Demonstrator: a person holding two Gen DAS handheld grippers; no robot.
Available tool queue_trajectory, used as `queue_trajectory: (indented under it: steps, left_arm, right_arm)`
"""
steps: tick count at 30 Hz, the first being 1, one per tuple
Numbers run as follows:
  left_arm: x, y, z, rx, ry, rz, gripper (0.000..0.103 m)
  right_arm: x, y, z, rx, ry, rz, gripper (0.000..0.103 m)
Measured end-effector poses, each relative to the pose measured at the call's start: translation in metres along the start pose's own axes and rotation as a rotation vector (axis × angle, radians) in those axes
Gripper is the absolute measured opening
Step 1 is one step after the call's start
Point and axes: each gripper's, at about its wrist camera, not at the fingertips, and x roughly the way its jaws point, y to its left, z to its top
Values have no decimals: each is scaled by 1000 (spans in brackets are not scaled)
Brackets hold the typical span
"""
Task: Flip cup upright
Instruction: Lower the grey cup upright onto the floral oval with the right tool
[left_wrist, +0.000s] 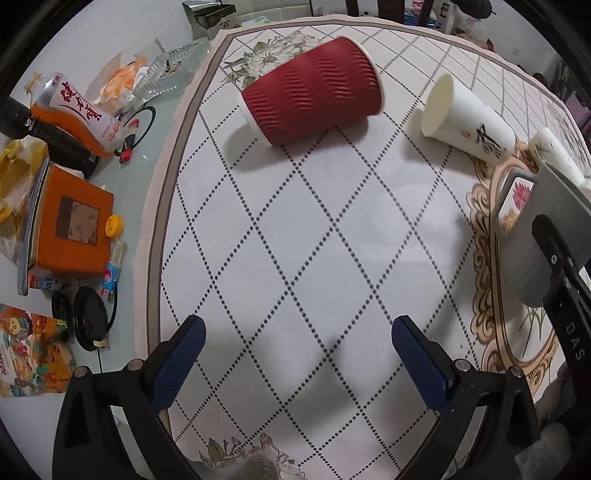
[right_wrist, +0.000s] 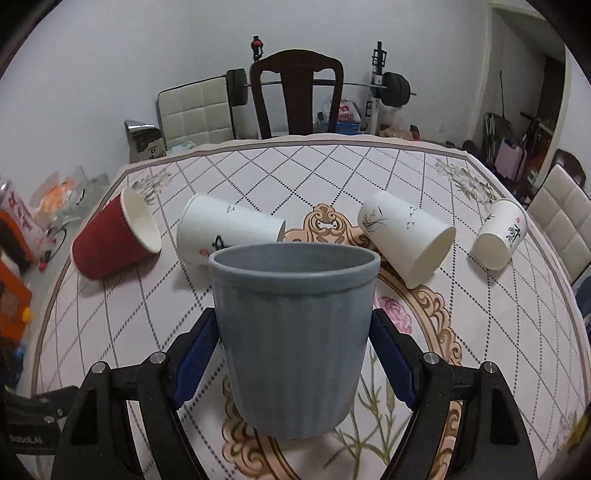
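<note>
Gray cup (right_wrist: 295, 332): upright, pinched by right gripper (right_wrist: 295, 354)
Left gripper (left_wrist: 297, 365): spread wide, holding nothing
Red cup (left_wrist: 310, 90): on its side

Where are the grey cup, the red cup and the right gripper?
grey cup (right_wrist: 295, 343), right wrist view, middle of its ribbed wall.
red cup (left_wrist: 314, 92), left wrist view, middle of its rippled side.
right gripper (right_wrist: 295, 354), right wrist view, midway between its fingertips, on the cup.
</note>
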Motion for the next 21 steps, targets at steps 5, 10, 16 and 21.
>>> queue_trajectory:
  steps: [5,10,16,21]
  left_arm:
    - [-3,-1,-14,13,-12,1,103]
    - [-9,-4,-29,24,-14,3,103]
    - [-35,-14,-49,23,-57,3,103]
    - [-73,-22,-67,-8,-119,8,103]
  right_arm:
    - [-11,-3,-18,-3,52,8,84]
    - [-18,-5,-38,-1,126,0,84]
    - [-47,-15,-45,-8,141,-24,91]
    - [-86,-33,-46,-8,135,-43,101]
